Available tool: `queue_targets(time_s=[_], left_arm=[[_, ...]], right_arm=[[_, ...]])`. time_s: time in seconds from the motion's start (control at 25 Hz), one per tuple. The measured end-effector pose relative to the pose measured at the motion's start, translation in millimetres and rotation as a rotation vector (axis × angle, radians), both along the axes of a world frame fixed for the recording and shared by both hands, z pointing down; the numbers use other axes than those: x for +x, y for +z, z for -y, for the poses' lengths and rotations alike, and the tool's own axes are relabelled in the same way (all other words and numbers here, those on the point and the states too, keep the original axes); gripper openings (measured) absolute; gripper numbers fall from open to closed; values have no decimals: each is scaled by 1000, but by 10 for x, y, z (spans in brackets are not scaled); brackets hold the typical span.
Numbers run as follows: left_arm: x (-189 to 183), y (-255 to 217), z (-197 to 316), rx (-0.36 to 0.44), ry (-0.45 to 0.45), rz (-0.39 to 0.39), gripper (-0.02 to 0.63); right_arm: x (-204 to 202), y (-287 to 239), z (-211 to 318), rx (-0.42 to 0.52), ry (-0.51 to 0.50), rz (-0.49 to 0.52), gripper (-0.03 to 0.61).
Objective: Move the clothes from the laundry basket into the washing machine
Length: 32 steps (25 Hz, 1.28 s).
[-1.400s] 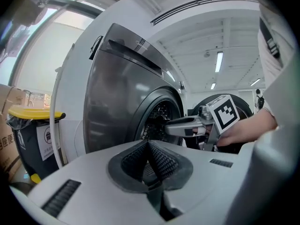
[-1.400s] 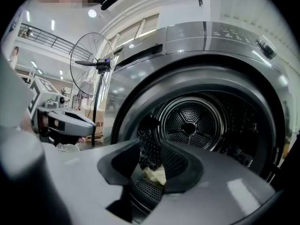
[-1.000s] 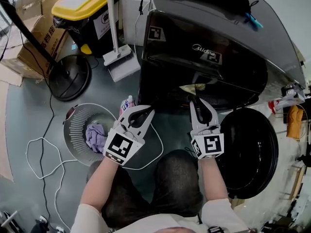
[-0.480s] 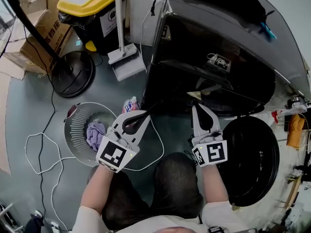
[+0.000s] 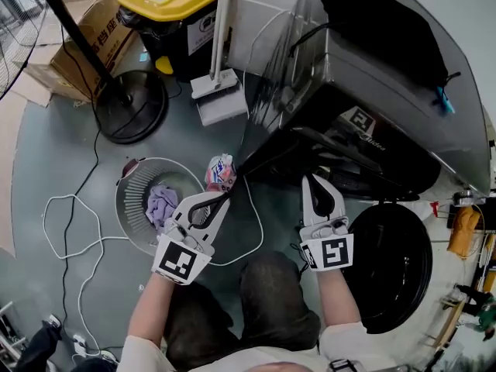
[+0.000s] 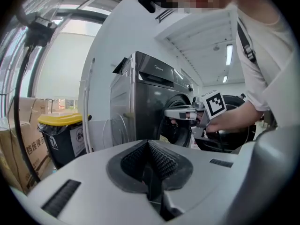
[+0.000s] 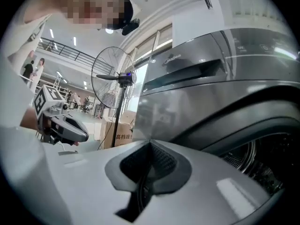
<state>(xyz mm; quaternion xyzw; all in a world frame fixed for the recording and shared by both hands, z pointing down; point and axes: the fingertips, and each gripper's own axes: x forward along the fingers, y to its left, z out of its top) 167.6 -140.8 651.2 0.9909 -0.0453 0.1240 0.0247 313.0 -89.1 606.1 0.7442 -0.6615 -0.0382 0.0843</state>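
The white round laundry basket (image 5: 133, 201) stands on the floor at the left with a purple garment (image 5: 161, 204) in it. The dark washing machine (image 5: 372, 84) fills the upper right, and its round door (image 5: 391, 262) hangs open at the lower right. My left gripper (image 5: 225, 196) hovers between the basket and the machine, shut and empty. My right gripper (image 5: 314, 178) is just in front of the drum opening, also shut and empty. In the left gripper view the pads (image 6: 149, 146) meet, and the right gripper (image 6: 183, 112) shows by the washing machine (image 6: 145, 102). In the right gripper view the jaws (image 7: 150, 146) are closed.
A small printed packet (image 5: 220, 170) lies by the basket's rim. A white cable (image 5: 70, 231) loops over the floor at the left. Behind are a fan base (image 5: 128, 107), a yellow-lidded bin (image 5: 182, 6), a broom with dustpan (image 5: 219, 91) and cardboard boxes (image 5: 81, 45).
Both grippers have drawn back from the drum opening toward the person. The head view has swung, so the washer now sits farther right.
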Motion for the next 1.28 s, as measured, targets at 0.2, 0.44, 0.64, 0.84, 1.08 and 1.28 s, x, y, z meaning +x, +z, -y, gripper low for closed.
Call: queue_targets(time_s=[0.2, 0.44, 0.64, 0.84, 1.08, 1.28], left_arm=[[-259, -151, 169, 15, -13, 20, 6], [-266, -574, 5, -29, -48, 37, 6], [-138, -1247, -235, -78, -34, 52, 6], [-159, -2060, -343, -153, -41, 56, 6], [-219, -3092, -601, -149, -51, 53, 6], [-281, -3928, -688, -116, -56, 62, 6]], right_arm=[[-85, -164, 36, -37, -23, -30, 11], [-64, -621, -159, -73, 14, 72, 11], [-152, -1171, -305, -108, 27, 125, 11], [-175, -1932, -469, -127, 39, 134, 11], [-269, -2946, -840, -123, 54, 137, 11], [-334, -3652, -967, -168, 73, 217, 11]])
